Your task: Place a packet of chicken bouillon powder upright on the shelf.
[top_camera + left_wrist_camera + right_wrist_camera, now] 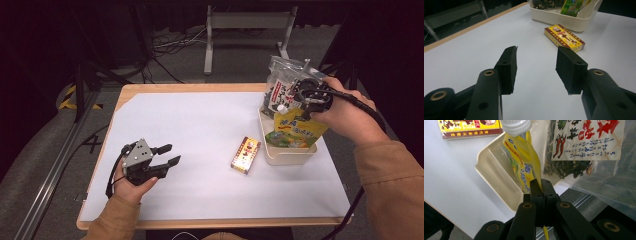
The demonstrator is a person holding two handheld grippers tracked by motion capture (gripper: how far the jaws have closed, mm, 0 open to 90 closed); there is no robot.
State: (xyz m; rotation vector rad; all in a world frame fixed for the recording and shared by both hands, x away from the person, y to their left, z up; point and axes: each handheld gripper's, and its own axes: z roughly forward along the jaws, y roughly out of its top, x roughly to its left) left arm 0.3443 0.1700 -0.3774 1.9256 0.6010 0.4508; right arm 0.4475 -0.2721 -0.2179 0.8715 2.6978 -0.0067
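Note:
My right gripper (295, 106) is shut on the edge of a yellow spouted pouch (295, 131) that stands in a cream bin (290, 156) at the table's right. In the right gripper view the jaws (541, 184) pinch the pouch (524, 166) below its white cap (515, 126). A clear bag of dark dried food (280, 82) leans in the same bin behind the pouch. A yellow and red box (246, 154) lies flat on the white sheet beside the bin. My left gripper (174, 154) rests open at the front left, with nothing between its jaws (536, 65).
A white sheet (200, 130) covers the wooden table (150, 88). The left gripper view looks across it to the box (564, 37) and the bin (564, 21). Beyond the far edge are a metal frame leg (207, 45) and cables on the floor.

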